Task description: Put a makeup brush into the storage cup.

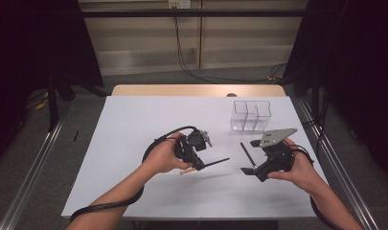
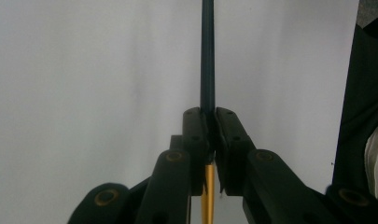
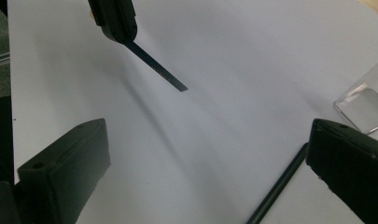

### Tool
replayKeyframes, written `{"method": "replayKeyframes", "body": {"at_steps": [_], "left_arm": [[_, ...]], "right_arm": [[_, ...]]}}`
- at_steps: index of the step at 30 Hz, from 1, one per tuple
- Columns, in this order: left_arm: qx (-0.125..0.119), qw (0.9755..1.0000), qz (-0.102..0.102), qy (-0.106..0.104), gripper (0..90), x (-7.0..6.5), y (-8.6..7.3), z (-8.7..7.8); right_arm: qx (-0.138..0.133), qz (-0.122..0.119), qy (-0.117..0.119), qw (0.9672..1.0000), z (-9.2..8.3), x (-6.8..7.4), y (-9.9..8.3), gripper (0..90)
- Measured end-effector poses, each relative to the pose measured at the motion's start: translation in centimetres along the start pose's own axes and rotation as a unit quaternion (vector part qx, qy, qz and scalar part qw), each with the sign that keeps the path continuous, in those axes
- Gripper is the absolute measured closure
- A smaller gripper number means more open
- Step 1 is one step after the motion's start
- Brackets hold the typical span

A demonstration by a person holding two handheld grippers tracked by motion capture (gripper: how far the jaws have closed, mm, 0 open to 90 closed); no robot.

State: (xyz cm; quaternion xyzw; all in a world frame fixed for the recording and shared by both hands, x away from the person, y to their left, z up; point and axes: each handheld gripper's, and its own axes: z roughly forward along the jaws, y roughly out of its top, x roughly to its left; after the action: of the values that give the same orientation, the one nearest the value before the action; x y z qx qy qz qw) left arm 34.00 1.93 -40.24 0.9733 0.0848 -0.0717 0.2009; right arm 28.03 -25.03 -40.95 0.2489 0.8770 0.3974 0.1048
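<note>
- Left gripper (image 1: 201, 165) is clamping a dark pencil (image 1: 216, 163) near its gold end; the jaws are pressing tight on the shaft in the left gripper view (image 2: 207, 70).
- The pencil is sticking out rightward, held above the white table (image 1: 134, 143), just left of centre.
- Right gripper (image 1: 247, 157) is hanging with jaws wide apart and nothing between them; a second pencil (image 1: 247, 154) is lying on the table right by its tip, also seen in the right gripper view (image 3: 277, 186).
- Clear organizer (image 1: 250, 116) is standing far right, empty as far as can be seen.
- Judging the step: carrying the held pencil to the organizer.
- To do it well: keeping the grip firm, tipping the pencil upright before lowering, aiming into one compartment, avoiding the rim.
- Right gripper should be staying clear of the path, or lining its jaws across the second pencil.
</note>
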Motion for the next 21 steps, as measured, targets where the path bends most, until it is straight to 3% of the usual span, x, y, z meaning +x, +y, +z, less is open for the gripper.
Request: {"method": "replayKeyframes", "body": {"at_steps": [9,19,21], "left_arm": [[0.000,1.0000,0.002,-0.003,83.5,-0.2,0.4,0.0],[-0.004,0.9999,0.002,-0.010,83.5,-0.4,0.5,0.3],[0.002,0.9999,0.010,-0.011,83.5,-0.3,0.6,0.2]], "right_arm": [[0.032,-0.006,0.008,0.9995,1.3,0.2,1.2,1.2],[0.071,-0.042,0.020,0.9964,2.2,0.7,2.5,9.8],[0.076,-0.043,0.021,0.9960,2.4,0.7,2.7,10.5]]}}
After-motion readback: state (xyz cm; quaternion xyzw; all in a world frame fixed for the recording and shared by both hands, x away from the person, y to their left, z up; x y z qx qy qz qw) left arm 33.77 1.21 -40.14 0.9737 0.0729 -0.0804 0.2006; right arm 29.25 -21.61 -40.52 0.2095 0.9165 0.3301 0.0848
